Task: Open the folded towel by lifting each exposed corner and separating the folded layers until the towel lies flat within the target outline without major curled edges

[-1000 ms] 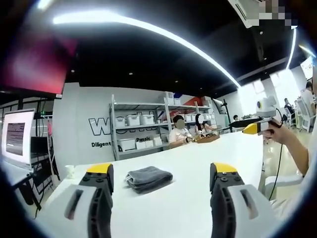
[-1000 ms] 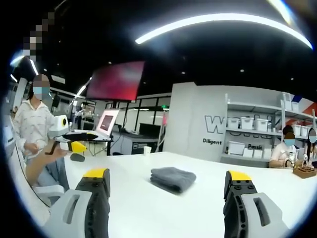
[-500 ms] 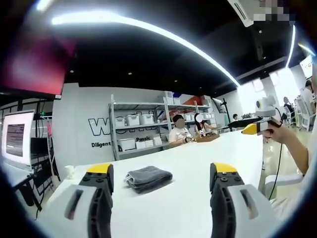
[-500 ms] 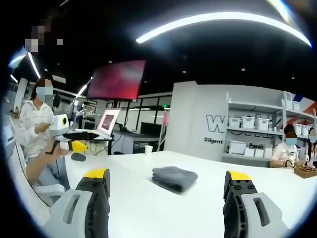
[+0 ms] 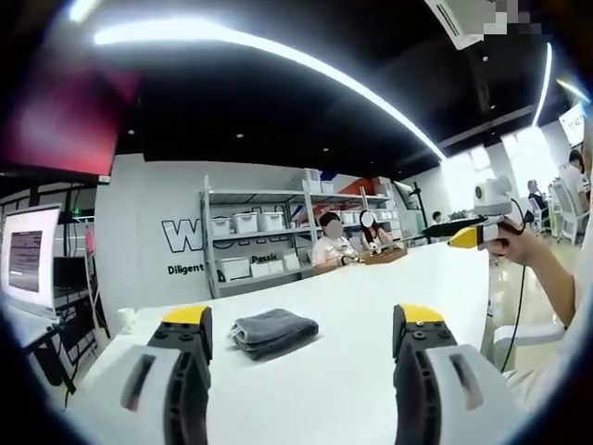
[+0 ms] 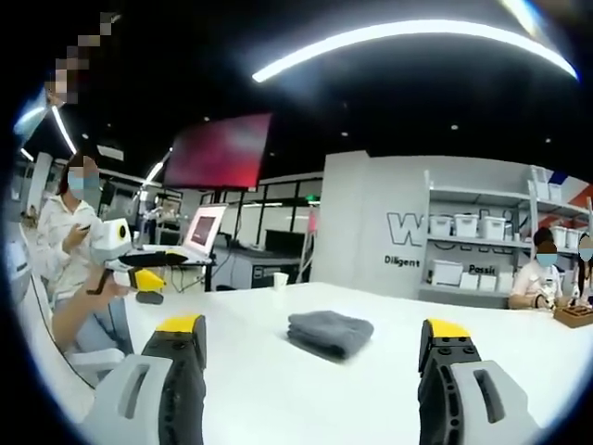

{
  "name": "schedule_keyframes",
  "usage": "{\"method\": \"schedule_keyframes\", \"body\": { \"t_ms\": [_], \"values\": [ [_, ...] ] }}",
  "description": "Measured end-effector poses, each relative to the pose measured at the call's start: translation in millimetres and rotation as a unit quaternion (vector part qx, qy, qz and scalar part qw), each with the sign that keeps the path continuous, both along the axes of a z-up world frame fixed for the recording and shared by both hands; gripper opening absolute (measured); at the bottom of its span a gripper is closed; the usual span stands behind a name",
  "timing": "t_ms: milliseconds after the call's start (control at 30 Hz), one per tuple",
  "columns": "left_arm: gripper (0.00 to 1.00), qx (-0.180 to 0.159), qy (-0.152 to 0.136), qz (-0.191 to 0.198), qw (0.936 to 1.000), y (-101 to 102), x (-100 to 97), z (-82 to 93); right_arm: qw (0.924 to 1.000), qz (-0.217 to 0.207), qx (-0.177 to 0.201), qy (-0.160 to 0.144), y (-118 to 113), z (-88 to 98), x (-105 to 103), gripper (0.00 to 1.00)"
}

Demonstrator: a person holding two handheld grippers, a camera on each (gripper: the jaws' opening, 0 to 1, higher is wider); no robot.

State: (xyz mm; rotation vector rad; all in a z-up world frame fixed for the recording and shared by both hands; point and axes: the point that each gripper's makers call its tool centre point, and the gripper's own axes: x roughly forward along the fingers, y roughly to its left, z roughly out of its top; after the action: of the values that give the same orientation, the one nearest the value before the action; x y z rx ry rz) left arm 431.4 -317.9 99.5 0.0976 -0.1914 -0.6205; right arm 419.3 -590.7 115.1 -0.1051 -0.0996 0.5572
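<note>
Towel (image 5: 271, 332): grey, folded, untouched on white counter (image 5: 371, 306). Both claws, left (image 5: 301, 371) and right (image 6: 310, 375), are held released; several layers risk being pinched together.

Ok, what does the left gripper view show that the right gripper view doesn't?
Left gripper view: the right gripper, raised beyond the table's far end. Right gripper view: the left gripper and a standing person in white. Both: the folded grey towel on the white table, the shelving, and each view's own jaws apart.
</note>
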Motion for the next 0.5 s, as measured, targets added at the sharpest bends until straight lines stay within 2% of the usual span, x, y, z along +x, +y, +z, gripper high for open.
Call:
{"method": "schedule_keyframes", "body": {
  "t_ms": [167, 367, 500],
  "values": [
    [0.79, 0.001, 0.003, 0.000, 1.0000, 0.5, 0.5, -1.2, 0.9999, 0.003, -0.012, 0.003, 2.0, -3.4, 0.2, 0.91],
    [0.79, 0.002, 0.004, 0.000, 1.0000, 0.6, 0.6, -1.5, 0.9998, 0.009, -0.008, 0.016, 2.0, -6.8, 0.8, 0.87],
    [0.74, -0.008, 0.019, -0.013, 0.9997, -3.0, -1.5, -3.7, 0.9995, 0.025, 0.004, 0.018, 10.9, -3.4, -2.3, 0.88]
  ]
}}
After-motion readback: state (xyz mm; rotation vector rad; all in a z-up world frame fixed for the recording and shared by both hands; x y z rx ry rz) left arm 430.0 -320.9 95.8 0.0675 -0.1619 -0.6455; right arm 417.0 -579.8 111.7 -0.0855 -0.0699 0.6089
